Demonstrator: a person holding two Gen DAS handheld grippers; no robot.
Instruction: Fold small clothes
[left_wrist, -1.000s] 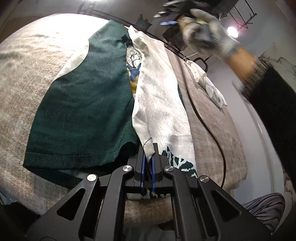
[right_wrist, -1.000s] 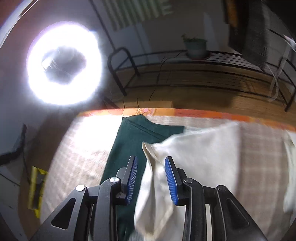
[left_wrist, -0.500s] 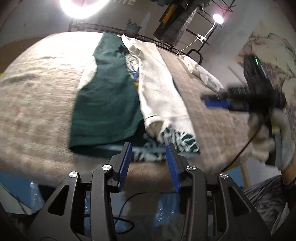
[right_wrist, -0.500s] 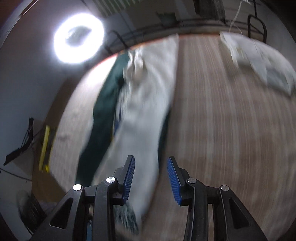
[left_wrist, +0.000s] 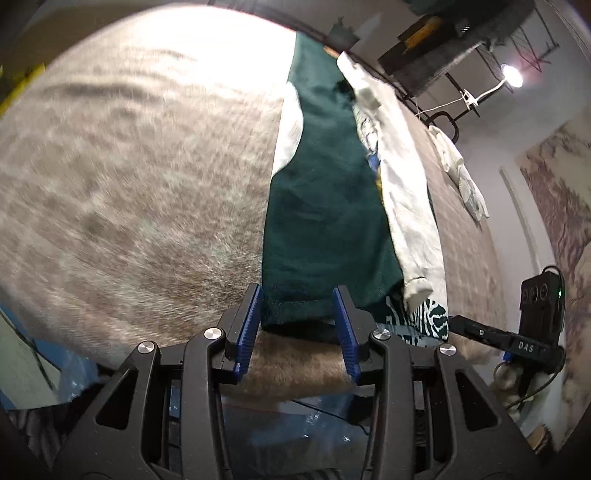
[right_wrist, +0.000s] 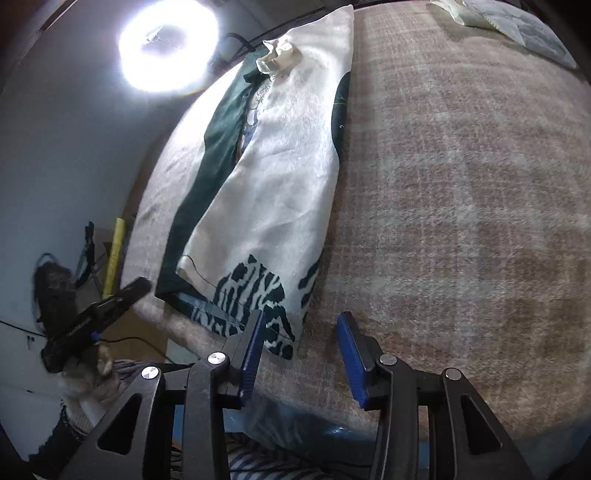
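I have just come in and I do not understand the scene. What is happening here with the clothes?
A person holds a gripping tool in each hand, at the near edge of a table with a beige cover. A dark green garment lies spread there with its white side folded over the middle. The left tool is open with its fingers on either side of the green hem. The right tool is open too, beside the zebra-patterned corner. Neither tool grips anything.

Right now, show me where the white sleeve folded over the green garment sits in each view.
Left wrist: white sleeve runs up the right of centre, along the green garment's right edge.
Right wrist: it lies left of centre, covering most of the green.
Shared landmark: the zebra-print hem at the near edge.
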